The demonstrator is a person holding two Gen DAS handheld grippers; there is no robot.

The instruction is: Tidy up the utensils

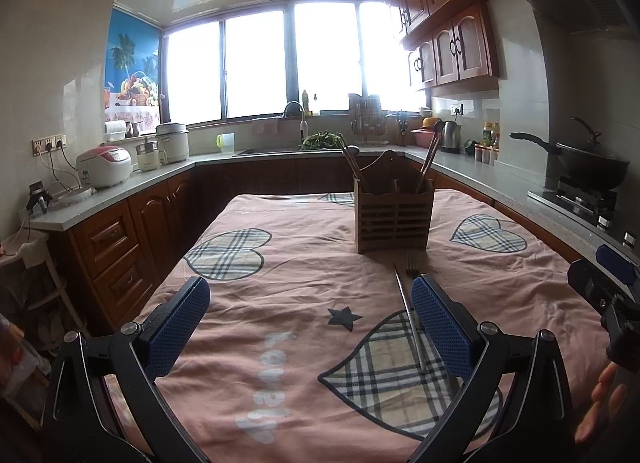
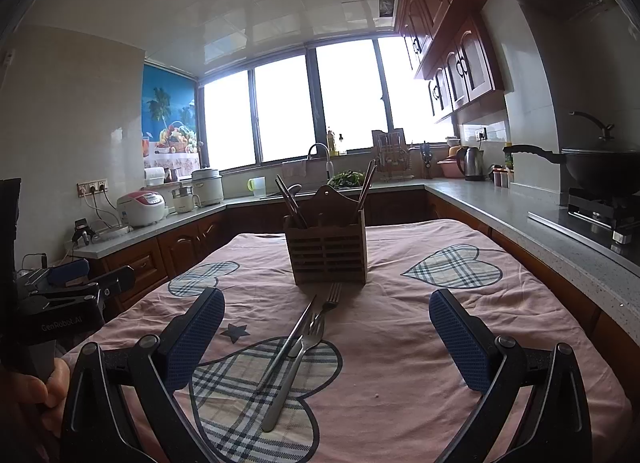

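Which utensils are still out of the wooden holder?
Out: two forks and a thin metal piece, flat on the cloth before the upright holder.

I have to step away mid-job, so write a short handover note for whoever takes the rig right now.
Left gripper: open, empty, hovering low over the pink tablecloth.
Right gripper: open, empty, pointed at the loose cutlery.
Wooden utensil holder: upright mid-table, chopsticks and other utensils already standing in it.
Still on the cloth in front of the holder: two forks and a slim metal piece, overlapping on the plaid heart. From the left wrist view the left gripper's right finger partly hides them.
Left to do: pick up each piece and stand it in the holder.
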